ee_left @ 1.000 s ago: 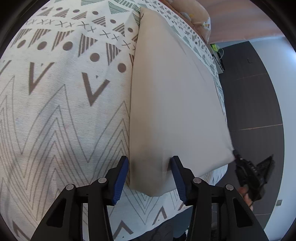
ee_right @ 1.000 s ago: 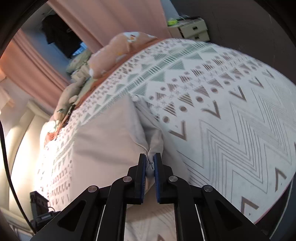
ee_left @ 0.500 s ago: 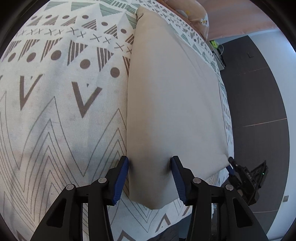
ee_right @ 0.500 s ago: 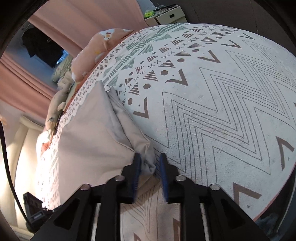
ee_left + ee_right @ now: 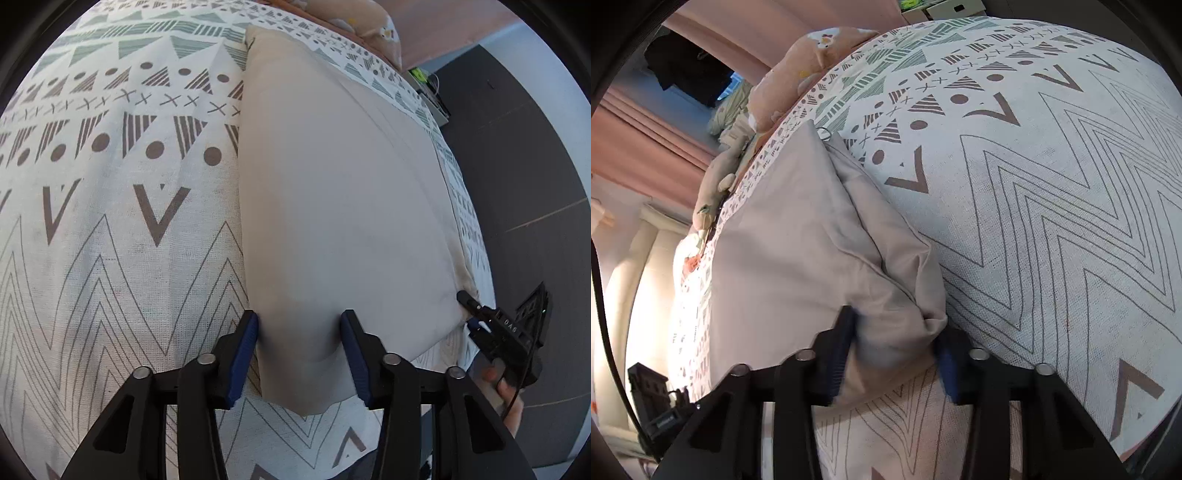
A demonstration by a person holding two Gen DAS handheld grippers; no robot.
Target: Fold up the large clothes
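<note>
A beige folded garment [image 5: 332, 203] lies flat on the patterned bedspread [image 5: 110, 221]. My left gripper [image 5: 299, 332] straddles its near corner. Its jaws are closing, one pad at the garment's left edge and the other denting the cloth. In the right wrist view the same garment [image 5: 798, 240] ends in a bunched corner. My right gripper [image 5: 895, 339] sits low around that bunch, jaws closing, and loose fabric fills the gap and drapes over the right finger. The right gripper [image 5: 480, 321] also shows at the garment's other near corner, held by a hand [image 5: 509, 391].
The bedspread [image 5: 1052, 184] stretches wide to one side of the garment. Pink pillows [image 5: 820, 48] lie at the head of the bed. Dark floor [image 5: 535, 166] runs past the bed's edge, with a small cabinet [image 5: 424, 77] beyond. Pink curtains [image 5: 646, 140] hang behind.
The right jaws went from shut on a pinch of fabric to apart, and sank toward the bed around the bunched corner. The left gripper shifted along the garment and its jaws narrowed slightly.
</note>
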